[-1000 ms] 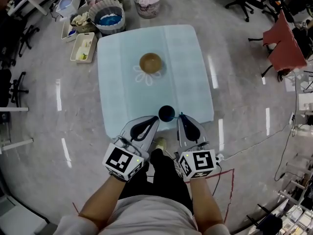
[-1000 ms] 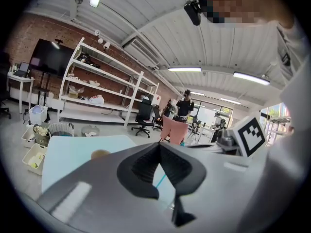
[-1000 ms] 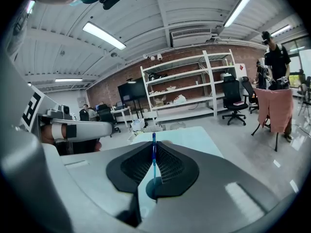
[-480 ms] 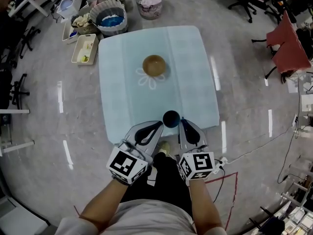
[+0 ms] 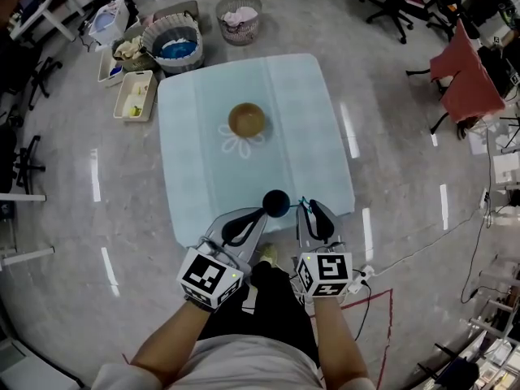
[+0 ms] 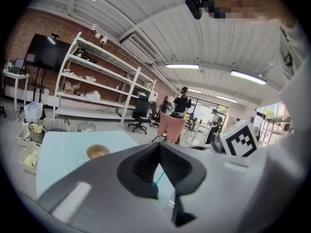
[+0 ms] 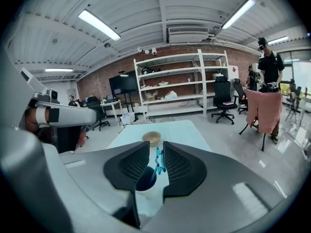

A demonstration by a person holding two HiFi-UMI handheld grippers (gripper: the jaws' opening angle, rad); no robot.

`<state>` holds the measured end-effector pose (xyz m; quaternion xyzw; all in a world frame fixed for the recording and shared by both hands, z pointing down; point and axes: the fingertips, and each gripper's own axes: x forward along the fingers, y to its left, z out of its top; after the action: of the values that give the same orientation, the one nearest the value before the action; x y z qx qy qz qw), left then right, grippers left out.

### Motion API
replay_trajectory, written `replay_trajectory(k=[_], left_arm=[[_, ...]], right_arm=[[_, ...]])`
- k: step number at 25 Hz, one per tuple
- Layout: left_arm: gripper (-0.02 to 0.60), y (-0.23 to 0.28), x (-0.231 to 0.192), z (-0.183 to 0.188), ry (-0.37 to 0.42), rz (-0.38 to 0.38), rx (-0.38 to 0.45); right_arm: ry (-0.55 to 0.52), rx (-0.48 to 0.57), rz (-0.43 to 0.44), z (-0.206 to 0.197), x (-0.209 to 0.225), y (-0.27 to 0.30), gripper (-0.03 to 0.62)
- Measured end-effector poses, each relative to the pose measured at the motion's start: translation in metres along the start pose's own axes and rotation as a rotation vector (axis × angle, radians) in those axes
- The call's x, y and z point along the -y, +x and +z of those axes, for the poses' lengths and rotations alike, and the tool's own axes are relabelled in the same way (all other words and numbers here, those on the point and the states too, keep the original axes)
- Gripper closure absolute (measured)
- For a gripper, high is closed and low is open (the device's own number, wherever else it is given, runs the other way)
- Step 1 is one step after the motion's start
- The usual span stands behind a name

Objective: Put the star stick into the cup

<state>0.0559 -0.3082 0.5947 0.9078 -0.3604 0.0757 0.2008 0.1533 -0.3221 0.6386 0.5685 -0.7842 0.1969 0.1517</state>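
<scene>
Near the front edge of the pale blue cloth-covered desk (image 5: 195,136) stands a small round cup, dark blue inside and white outside (image 5: 276,203). Both tools are close to it, one on each side.

The right tool (image 5: 304,206) has its two black jaws drawn in to a thin gap. Between them sits the thin blue plastic star stick (image 7: 157,162), and the jaws look pressed on it. The stick stands nearly upright, leaning a little. Its lower end points down into the open mouth of the cup (image 7: 144,179), which is just under the jaws. I cannot tell if the end touches the bottom.

The left tool (image 5: 258,215) is just beside the cup's left side in the head view. In its own view the left tool (image 6: 159,148) has its jaw tips touching each other, with nothing big held. A thin blue-green line shows in the little gap behind the tips, and I cannot tell what it is.

Farther back, in the middle of the desk, is a round brown wooden bowl (image 5: 247,119). It sits at the top of a white flower outline drawn on the cloth (image 5: 240,141), well apart from the cup.
</scene>
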Motion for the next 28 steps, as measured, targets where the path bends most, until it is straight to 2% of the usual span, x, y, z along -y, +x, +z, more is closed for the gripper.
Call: replay_trajectory(k=[5, 9, 15, 19, 28], left_arm=[[0.575, 0.001, 0.01, 0.014, 0.003, -0.013, -0.015], [0.575, -0.004, 0.018, 0.024, 0.004, -0.014, -0.018], [0.575, -0.013, 0.027, 0.046, 0.017, -0.017, -0.011], [0.575, -0.023, 0.034, 0.063, 0.019, -0.021, -0.005], [0.575, -0.049, 0.051, 0.115, 0.068, -0.027, 0.077]], right_arm=[[-0.034, 0.013, -0.05, 0.021, 0.01, -0.013, 0.522], [-0.045, 0.039, -0.049, 0.038, 0.005, -0.029, 0.522], [-0.022, 0.081, -0.03, 0.067, -0.009, -0.048, 0.525], [0.0, 0.103, 0.014, 0.089, -0.029, -0.065, 0.528], [-0.032, 0.188, 0.063, 0.141, -0.062, -0.103, 0.554]])
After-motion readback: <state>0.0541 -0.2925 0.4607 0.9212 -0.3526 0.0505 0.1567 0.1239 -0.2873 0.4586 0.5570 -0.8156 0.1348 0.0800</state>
